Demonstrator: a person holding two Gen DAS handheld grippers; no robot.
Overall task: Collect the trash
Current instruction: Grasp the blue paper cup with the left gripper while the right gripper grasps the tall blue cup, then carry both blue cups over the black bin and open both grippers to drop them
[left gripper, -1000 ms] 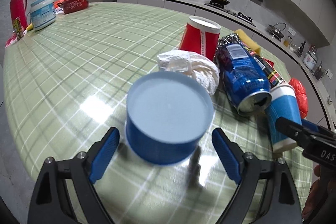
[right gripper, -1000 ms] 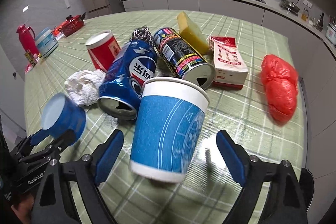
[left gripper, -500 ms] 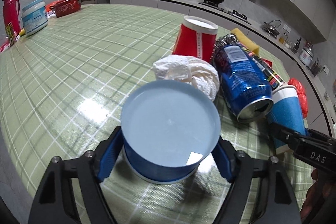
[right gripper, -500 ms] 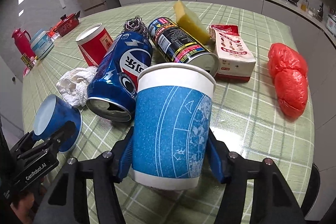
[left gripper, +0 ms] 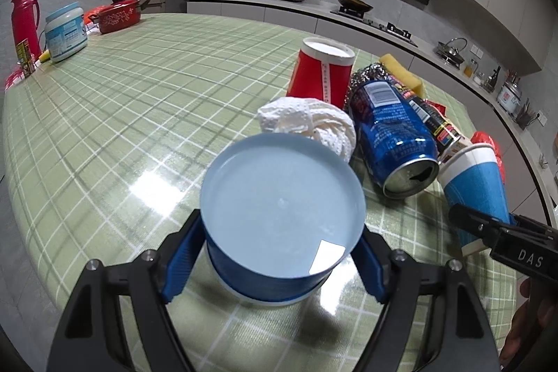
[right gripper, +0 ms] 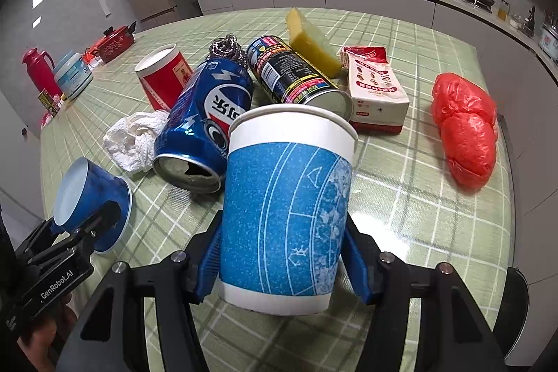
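Both angled downward: left hand-held gripper [left gripper: 280, 253] grasps inverted blue cup [left gripper: 279, 215], right hand-held gripper [right gripper: 282, 262] grasps upright blue cup [right gripper: 286, 197]

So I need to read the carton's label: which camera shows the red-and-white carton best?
The right wrist view: the carton lies in full view beside the black can. The left wrist view shows only a red sliver behind the cans.

Three paper cups – two blue [right gripper: 286, 208] [right gripper: 92, 197], one red [right gripper: 164, 75]. Two cans – one blue [right gripper: 205, 114], one black [right gripper: 296, 75]. One tissue wad [right gripper: 132, 138], one sponge [right gripper: 312, 40], one scourer [right gripper: 225, 46], one carton [right gripper: 376, 89], one red bag [right gripper: 465, 131].
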